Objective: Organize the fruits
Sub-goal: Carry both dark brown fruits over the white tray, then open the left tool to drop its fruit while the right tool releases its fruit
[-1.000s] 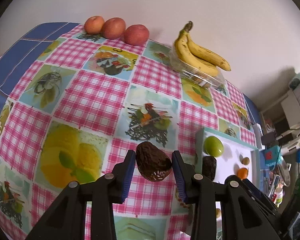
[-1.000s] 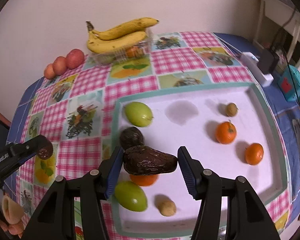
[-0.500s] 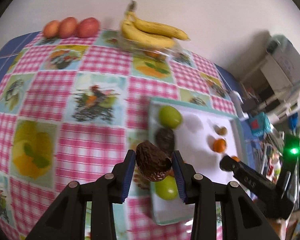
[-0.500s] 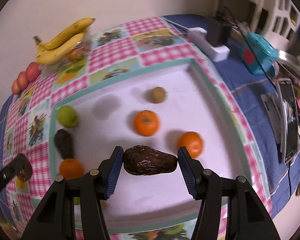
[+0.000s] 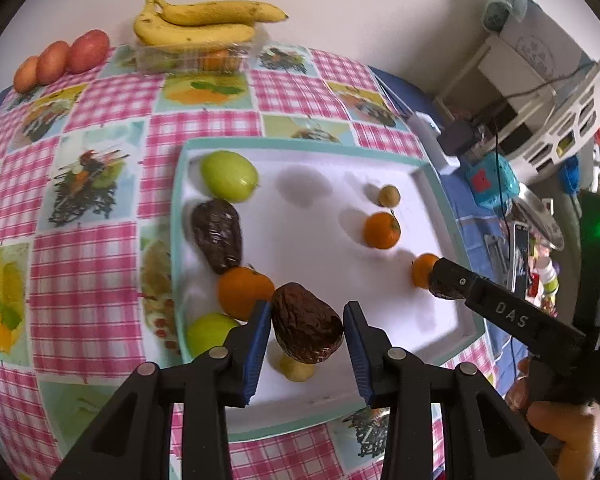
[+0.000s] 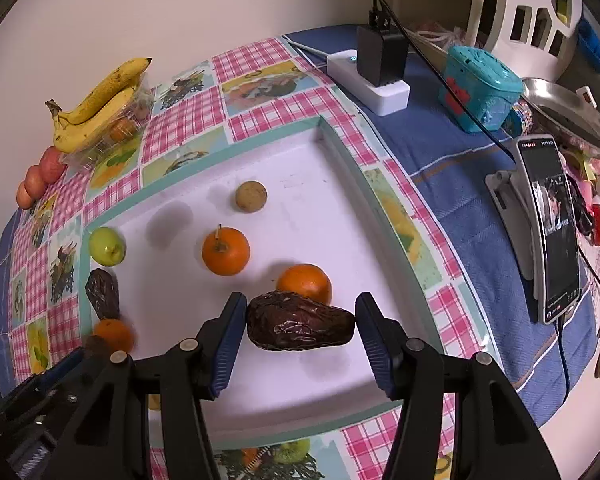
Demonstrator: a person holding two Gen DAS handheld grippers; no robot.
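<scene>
My left gripper (image 5: 305, 330) is shut on a dark wrinkled avocado (image 5: 306, 328), held above the near edge of the white tray (image 5: 436, 204). My right gripper (image 6: 300, 326) is shut on another dark avocado (image 6: 300, 326) over the tray's (image 6: 340, 148) right front part, and shows from the side in the left wrist view (image 5: 440, 284). In the tray lie a third dark avocado (image 5: 217, 234), two green apples (image 5: 229, 176) (image 5: 208, 334), three oranges (image 5: 244, 292) (image 5: 381, 230) (image 6: 305, 282), a small brown fruit (image 6: 251, 196) and a yellowish fruit (image 5: 296, 368) partly hidden under my left avocado.
Bananas (image 5: 204, 24) rest on a clear box at the back of the checked tablecloth (image 5: 84, 240), with three red apples (image 5: 60, 62) to their left. Right of the tray are a power strip with a charger (image 6: 374, 70), a teal box (image 6: 480, 88) and a phone on a stand (image 6: 548, 224).
Both grippers have swung right with their avocados. The left one went from above the tablecloth to above the tray's near edge; the right one moved toward the tray's right front.
</scene>
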